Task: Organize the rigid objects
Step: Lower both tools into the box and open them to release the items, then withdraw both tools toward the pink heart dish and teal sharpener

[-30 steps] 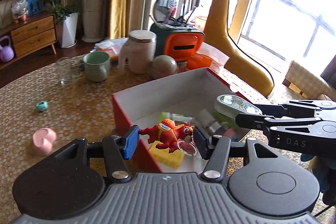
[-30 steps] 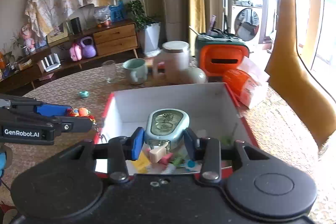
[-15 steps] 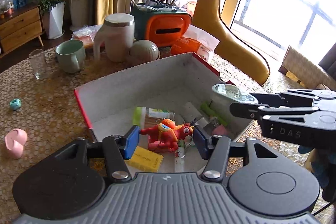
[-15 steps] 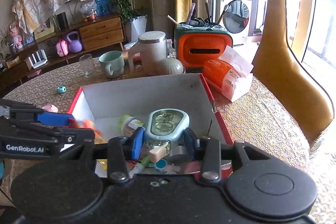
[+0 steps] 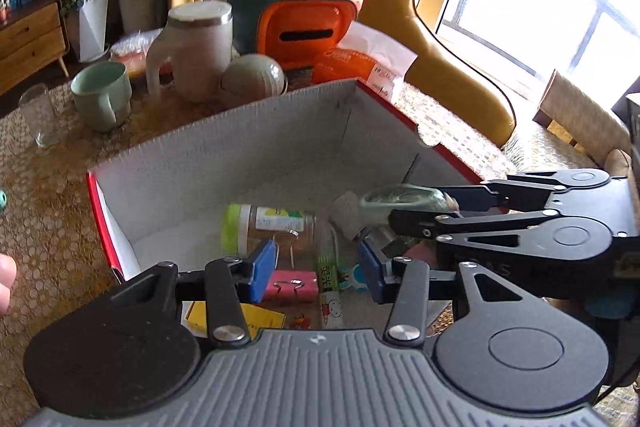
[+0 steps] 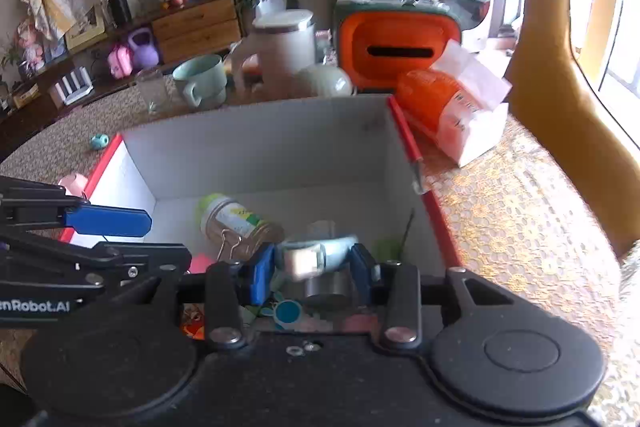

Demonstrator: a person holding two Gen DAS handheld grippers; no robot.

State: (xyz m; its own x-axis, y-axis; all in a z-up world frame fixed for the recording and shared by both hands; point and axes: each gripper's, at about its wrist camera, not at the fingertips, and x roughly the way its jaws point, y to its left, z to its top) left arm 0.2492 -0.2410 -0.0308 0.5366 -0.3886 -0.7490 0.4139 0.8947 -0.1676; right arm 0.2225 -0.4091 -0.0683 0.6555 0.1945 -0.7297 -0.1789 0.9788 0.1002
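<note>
Left wrist view: the red box [image 5: 256,163] with white inner walls sits on the patterned surface [image 5: 48,227], its far wall just short of the green mug [image 5: 102,95], the white jug [image 5: 196,47] and the orange case [image 5: 304,27]. Bare surface lies open beyond the box's left edge. The left gripper [image 5: 318,269] hangs over the near part of the box, fingers [image 5: 262,269] apart and empty. The red toy figure they held half a second ago is gone from between them; a red scrap shows low by the gripper body, but I cannot tell if that is the toy. A pink binder clip [image 5: 290,287] and a jar with a green lid [image 5: 268,227] lie on the box floor below. The right gripper [image 5: 404,207] reaches in from the box's right edge.

Right wrist view: the right gripper [image 6: 312,267] is lower in the box than half a second ago, near the right wall, with clear floor toward the far wall. Its fingers [image 6: 260,269] are clamped on the pale green tape dispenser [image 6: 316,255], which is blurred, above the clutter. The jar [image 6: 236,223] lies left of it. The left gripper [image 6: 108,223] crosses the box's left edge.
</note>
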